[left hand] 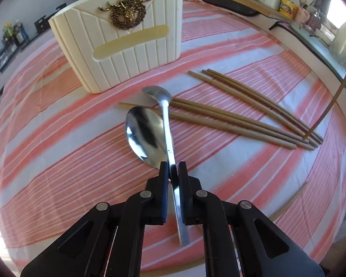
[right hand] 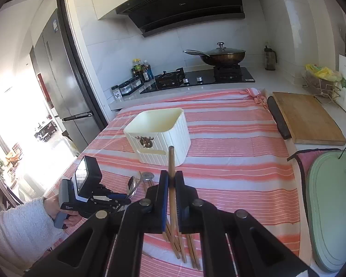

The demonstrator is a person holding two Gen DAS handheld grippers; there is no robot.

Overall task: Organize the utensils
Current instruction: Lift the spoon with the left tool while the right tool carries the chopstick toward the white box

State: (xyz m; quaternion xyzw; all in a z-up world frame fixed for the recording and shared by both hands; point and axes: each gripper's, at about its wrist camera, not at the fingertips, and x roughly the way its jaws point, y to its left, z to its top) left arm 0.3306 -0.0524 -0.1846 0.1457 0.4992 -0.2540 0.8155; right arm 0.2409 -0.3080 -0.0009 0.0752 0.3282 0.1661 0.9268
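A cream utensil holder (left hand: 124,39) with a gold deer emblem stands on the striped cloth; it also shows in the right wrist view (right hand: 159,133), empty inside. My left gripper (left hand: 173,168) is shut on the handle of a small steel spoon (left hand: 166,115), lifted above a larger spoon (left hand: 145,133) lying on the cloth. Several wooden chopsticks (left hand: 242,110) lie to the right. My right gripper (right hand: 171,180) is shut on one chopstick (right hand: 171,161), held up in front of the holder; that chopstick shows at the right edge of the left wrist view (left hand: 329,106).
A wooden cutting board (right hand: 309,120) and a green board (right hand: 329,207) lie to the right of the cloth. A stove with a lidded wok (right hand: 223,56) is behind. A fridge (right hand: 57,80) stands at left. Several more chopsticks (right hand: 186,249) lie under my right gripper.
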